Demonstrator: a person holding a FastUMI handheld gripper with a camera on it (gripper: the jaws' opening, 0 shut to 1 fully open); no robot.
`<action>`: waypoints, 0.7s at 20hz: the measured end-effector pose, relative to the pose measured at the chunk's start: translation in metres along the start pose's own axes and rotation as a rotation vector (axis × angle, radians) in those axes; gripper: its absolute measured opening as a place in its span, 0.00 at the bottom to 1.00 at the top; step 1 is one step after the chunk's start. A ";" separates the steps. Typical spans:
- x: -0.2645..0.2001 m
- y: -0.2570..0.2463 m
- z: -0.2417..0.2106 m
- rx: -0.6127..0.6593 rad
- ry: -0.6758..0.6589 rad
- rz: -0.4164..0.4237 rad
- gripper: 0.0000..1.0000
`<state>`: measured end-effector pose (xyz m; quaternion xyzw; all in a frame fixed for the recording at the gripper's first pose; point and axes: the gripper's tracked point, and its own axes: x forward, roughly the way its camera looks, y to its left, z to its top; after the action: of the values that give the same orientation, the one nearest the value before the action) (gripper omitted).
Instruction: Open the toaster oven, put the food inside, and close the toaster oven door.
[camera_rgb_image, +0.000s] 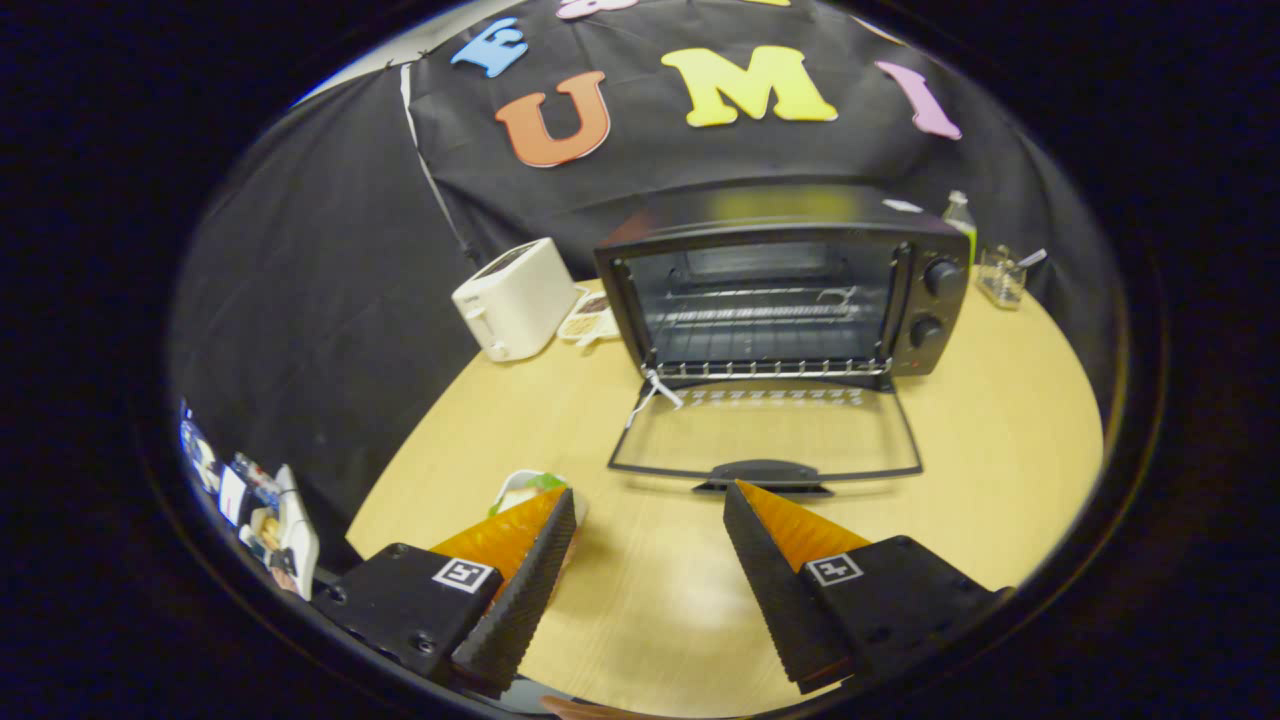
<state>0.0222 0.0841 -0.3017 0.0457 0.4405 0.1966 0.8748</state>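
I see the gripper (650, 505) spread wide, nothing between its fingers, bare table (1000, 470) under them. Toaster oven (785, 290) sits ahead, door (765, 432) folded flat, its handle edge just beyond the fingertips. Food (525, 490) lies near the door, partly hidden behind my left finger.
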 end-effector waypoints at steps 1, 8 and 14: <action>0.002 0.008 -0.010 0.028 0.050 0.054 0.98; 0.019 0.043 -0.036 0.177 0.276 0.290 0.96; 0.027 0.059 -0.051 0.312 0.416 0.387 0.74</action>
<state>-0.0218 0.1433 -0.3381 0.2210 0.6180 0.2944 0.6947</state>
